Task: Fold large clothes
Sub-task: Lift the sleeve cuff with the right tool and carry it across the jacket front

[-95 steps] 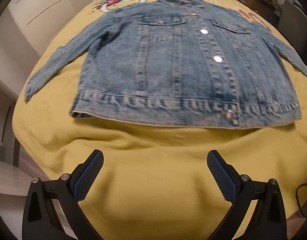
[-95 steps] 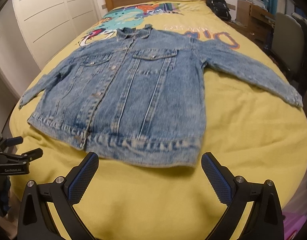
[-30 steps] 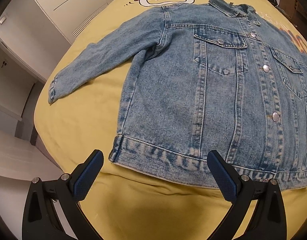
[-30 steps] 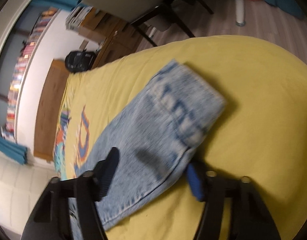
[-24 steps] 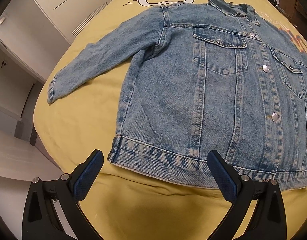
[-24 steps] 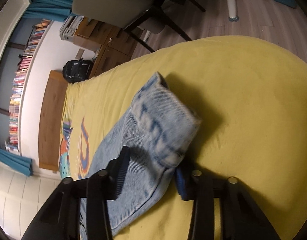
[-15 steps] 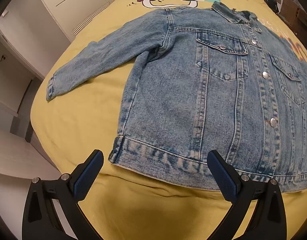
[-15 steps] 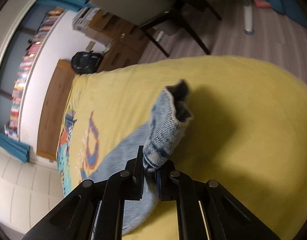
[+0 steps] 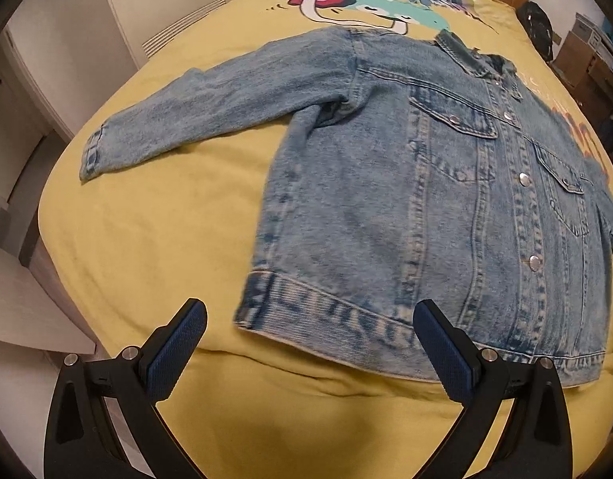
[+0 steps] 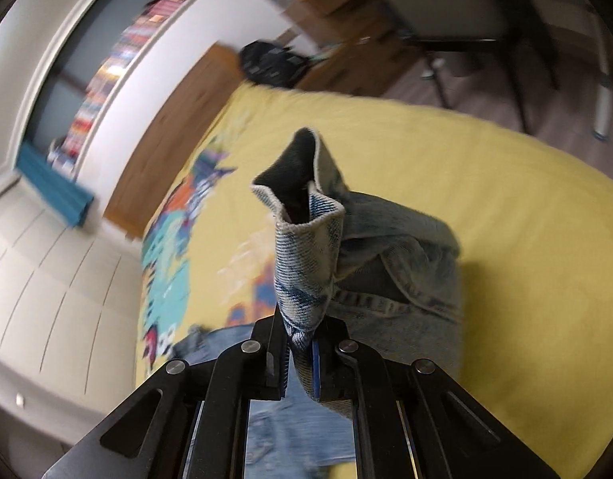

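A light blue denim jacket (image 9: 406, 183) lies front up and buttoned on the yellow bed (image 9: 155, 239), its collar at the far end. One sleeve (image 9: 210, 107) stretches flat to the left. My left gripper (image 9: 306, 343) is open and empty, just short of the jacket's bottom hem near its left corner. My right gripper (image 10: 299, 355) is shut on the cuff (image 10: 306, 239) of the jacket's other sleeve and holds it up off the bed, with the cuff opening facing away. The rest of that sleeve (image 10: 402, 279) hangs bunched behind it.
White wardrobe doors (image 9: 167, 4) stand left of the bed, beyond its edge. A wooden headboard (image 10: 167, 131) is at the far end. A black bag (image 10: 270, 60), a chair (image 10: 466, 12) and wooden furniture stand on the floor beyond the bed's right side.
My right gripper closed on the sleeve cuff and lifted it off the bed, swinging it over. My left gripper drifted left along the hem and stayed open.
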`<state>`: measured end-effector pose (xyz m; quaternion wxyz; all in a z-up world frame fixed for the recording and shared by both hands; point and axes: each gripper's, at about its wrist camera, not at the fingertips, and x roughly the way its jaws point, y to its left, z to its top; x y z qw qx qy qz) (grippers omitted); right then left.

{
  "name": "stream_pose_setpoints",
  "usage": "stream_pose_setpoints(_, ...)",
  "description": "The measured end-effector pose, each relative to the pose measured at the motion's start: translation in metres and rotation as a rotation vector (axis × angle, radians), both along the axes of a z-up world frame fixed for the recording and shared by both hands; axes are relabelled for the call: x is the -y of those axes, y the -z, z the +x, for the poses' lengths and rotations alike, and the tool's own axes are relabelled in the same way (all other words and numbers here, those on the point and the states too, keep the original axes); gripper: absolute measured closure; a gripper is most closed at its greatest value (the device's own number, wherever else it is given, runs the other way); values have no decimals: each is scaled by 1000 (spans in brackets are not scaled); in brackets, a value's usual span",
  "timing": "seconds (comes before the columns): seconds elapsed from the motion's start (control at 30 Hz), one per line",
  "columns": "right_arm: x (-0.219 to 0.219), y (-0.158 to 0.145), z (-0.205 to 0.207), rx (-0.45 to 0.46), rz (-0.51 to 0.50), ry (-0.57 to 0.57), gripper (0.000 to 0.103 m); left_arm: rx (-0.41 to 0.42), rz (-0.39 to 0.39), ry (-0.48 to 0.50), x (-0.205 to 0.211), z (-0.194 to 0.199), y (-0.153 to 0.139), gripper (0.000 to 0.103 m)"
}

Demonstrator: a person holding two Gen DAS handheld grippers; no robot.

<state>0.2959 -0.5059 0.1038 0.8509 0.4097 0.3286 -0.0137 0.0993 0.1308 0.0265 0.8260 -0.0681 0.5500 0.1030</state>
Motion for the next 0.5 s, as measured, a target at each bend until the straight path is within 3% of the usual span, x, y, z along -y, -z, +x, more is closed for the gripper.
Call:
stream_pose_setpoints(0.13,-71,-20,35,15,-9,-100,95,11,-18,-28,-21,-9,0,1)
stream_pose_setpoints(0.5,-284,-39,106,53,-30,-392,95,31,-67,-167,-86,-42,3,1)
